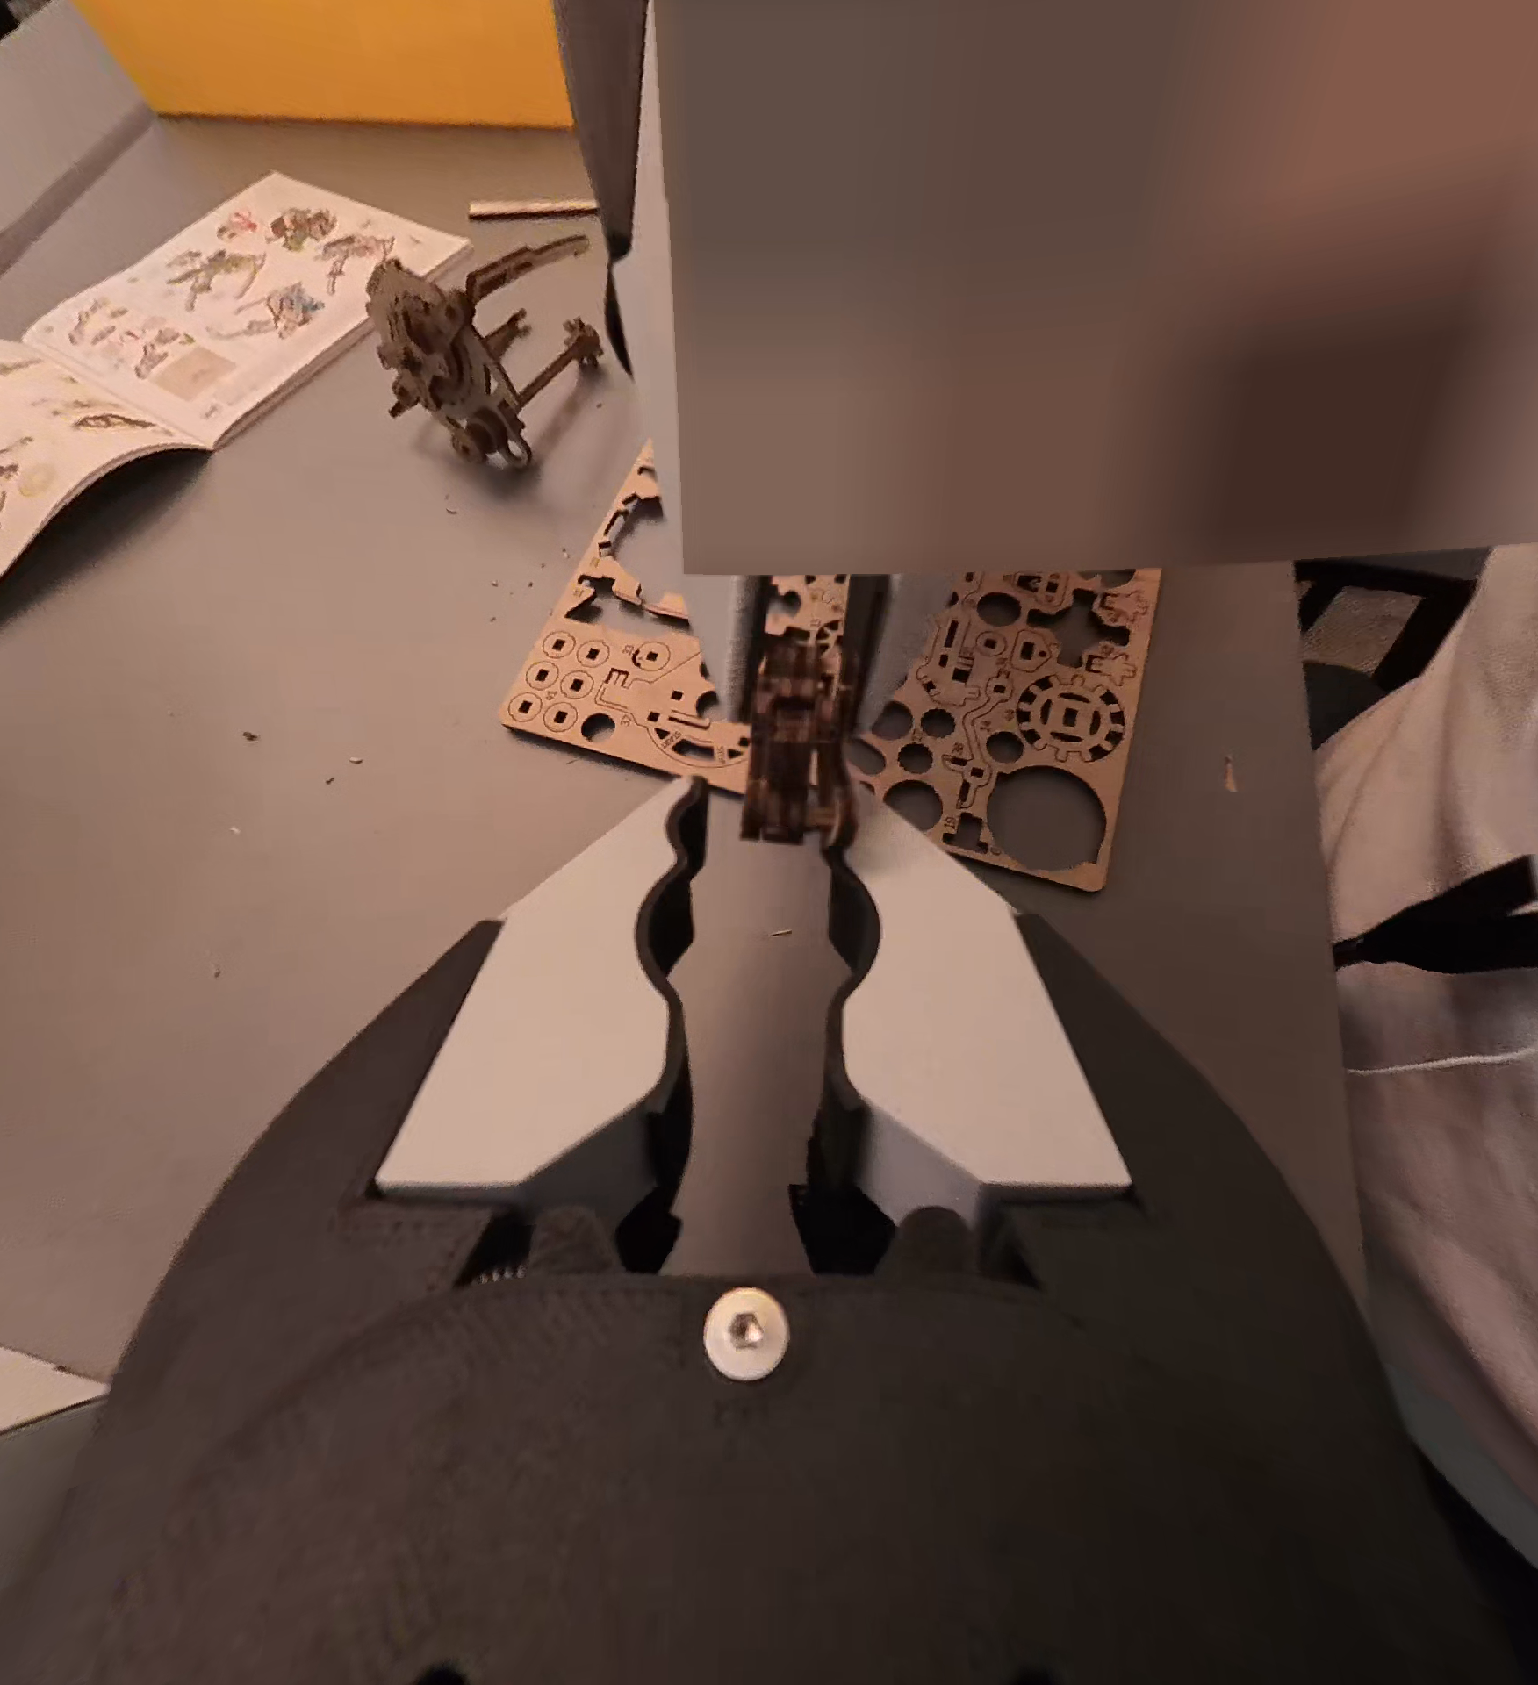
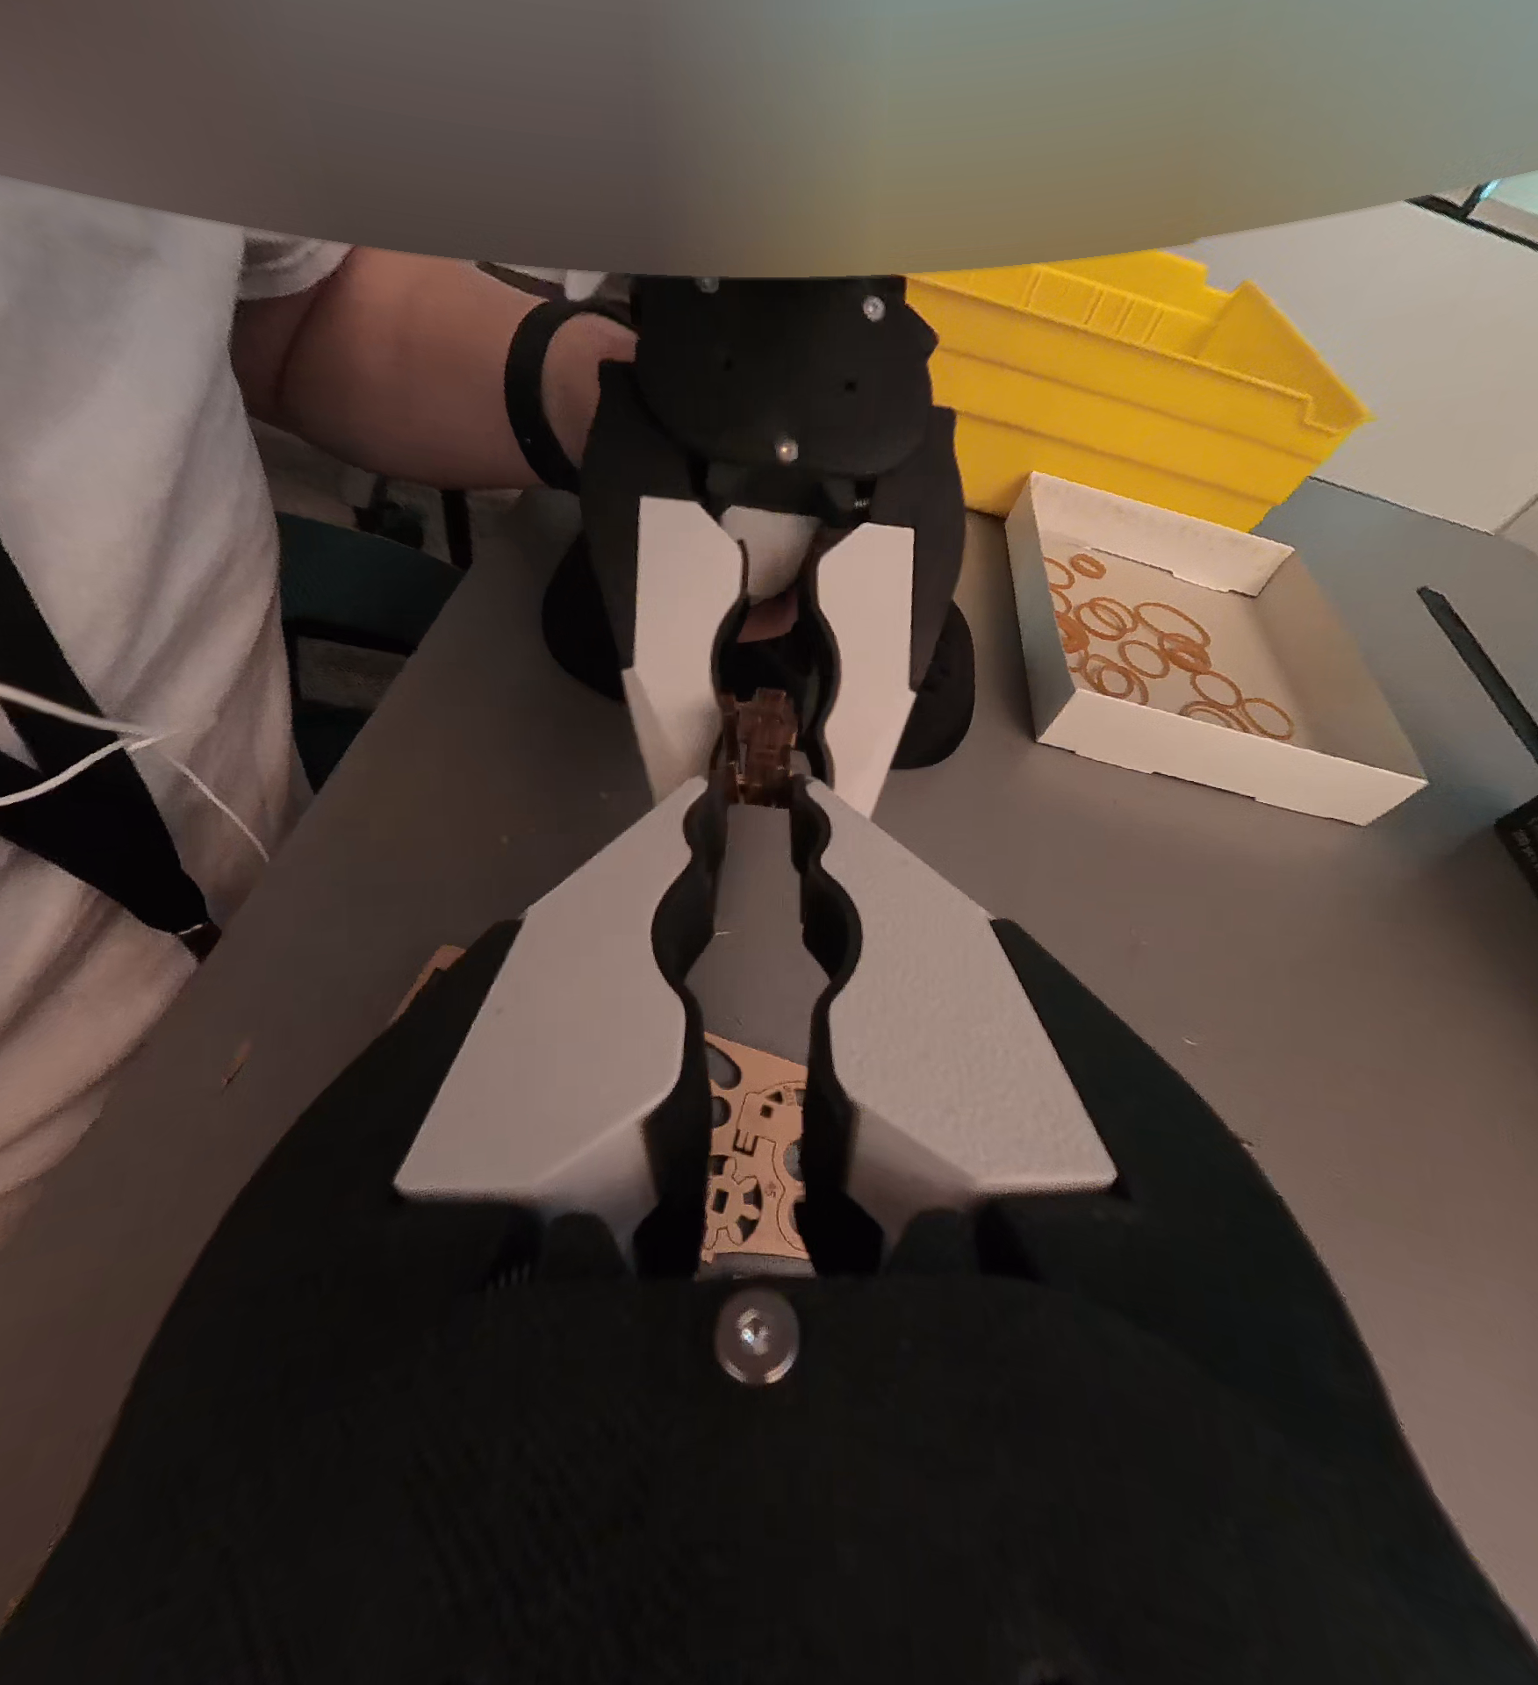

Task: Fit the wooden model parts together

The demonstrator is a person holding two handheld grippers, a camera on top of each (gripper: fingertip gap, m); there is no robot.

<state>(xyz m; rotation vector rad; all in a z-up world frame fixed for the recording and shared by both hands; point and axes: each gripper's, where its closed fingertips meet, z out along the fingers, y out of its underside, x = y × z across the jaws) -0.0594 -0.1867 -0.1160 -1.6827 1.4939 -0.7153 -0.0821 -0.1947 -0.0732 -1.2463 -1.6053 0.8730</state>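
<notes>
Both grippers meet tip to tip above the grey table [image 1: 200, 866], sharing one small wooden sub-assembly [image 1: 788, 729]. The left gripper [image 1: 770, 811] is narrowed down onto its near end, the right gripper [image 2: 752, 793] pinches the other end. It looks feather-light but brittle (thin laser-cut ply), so I'd grip the flat faces and avoid the tabs.
</notes>
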